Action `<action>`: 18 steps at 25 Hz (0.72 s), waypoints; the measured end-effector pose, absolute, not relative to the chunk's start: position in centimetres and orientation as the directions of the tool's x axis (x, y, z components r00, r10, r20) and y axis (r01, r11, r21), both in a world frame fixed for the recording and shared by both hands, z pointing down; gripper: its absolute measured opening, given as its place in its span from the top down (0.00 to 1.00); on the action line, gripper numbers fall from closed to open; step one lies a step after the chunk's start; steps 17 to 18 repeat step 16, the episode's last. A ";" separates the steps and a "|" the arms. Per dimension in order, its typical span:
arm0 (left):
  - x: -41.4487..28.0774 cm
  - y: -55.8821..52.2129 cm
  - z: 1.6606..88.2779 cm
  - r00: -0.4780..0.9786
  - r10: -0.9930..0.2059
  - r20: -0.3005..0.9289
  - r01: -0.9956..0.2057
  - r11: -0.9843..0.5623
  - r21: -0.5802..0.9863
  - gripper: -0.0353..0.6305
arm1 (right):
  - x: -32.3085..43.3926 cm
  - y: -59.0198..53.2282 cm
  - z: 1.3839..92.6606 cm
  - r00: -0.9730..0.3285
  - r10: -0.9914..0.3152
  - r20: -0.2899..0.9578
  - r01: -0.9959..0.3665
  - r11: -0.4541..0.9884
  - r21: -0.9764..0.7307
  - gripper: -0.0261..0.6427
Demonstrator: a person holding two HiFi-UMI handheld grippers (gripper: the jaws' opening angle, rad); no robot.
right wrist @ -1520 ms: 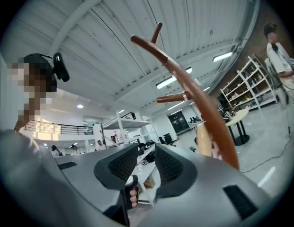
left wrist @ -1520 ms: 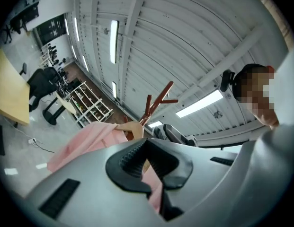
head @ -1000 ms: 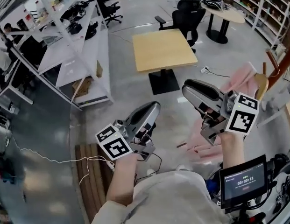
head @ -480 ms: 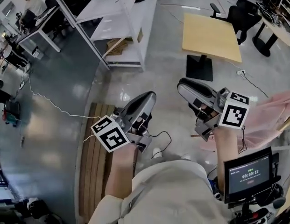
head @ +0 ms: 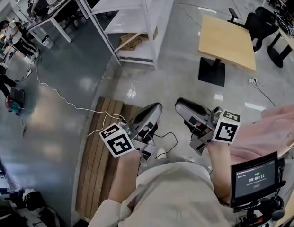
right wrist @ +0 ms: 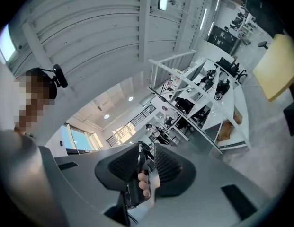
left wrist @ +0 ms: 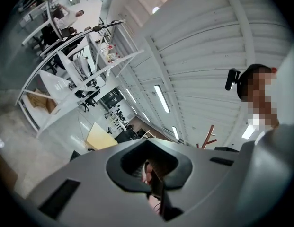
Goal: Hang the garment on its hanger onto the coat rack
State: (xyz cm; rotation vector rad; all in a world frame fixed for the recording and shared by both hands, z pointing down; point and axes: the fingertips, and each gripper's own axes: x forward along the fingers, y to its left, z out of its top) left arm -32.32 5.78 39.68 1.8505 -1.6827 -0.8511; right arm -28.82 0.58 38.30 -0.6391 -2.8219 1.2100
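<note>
Pink garment (head: 274, 126) stretches sideways off frame's right edge, near R gripper (head: 181, 104); it & L gripper (head: 156, 109) pinched near-closed, empty.

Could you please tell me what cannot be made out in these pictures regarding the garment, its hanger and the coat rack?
Garment: head view, cut off by the right edge; its hanger cannot be told apart.
Coat rack: left gripper view only, far and small; hooks unclear.
Screen: head view, print too small to read.
</note>
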 end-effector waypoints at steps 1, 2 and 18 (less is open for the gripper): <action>-32.3 5.9 39.8 0.045 -0.991 -0.125 -0.667 -0.123 0.735 0.94 | -28.9 0.7 38.5 -0.917 0.369 -0.149 0.362 0.616 -0.700 0.79; -32.4 6.1 40.1 0.046 -0.991 -0.128 -0.656 -0.126 0.744 0.94 | -29.0 0.8 38.8 -0.918 0.367 -0.146 0.357 0.613 -0.705 0.79; -30.8 5.1 41.0 0.136 -0.976 -0.168 -0.614 -0.216 0.759 0.94 | -28.3 -0.4 40.2 -0.936 0.324 -0.137 0.316 0.607 -0.729 0.79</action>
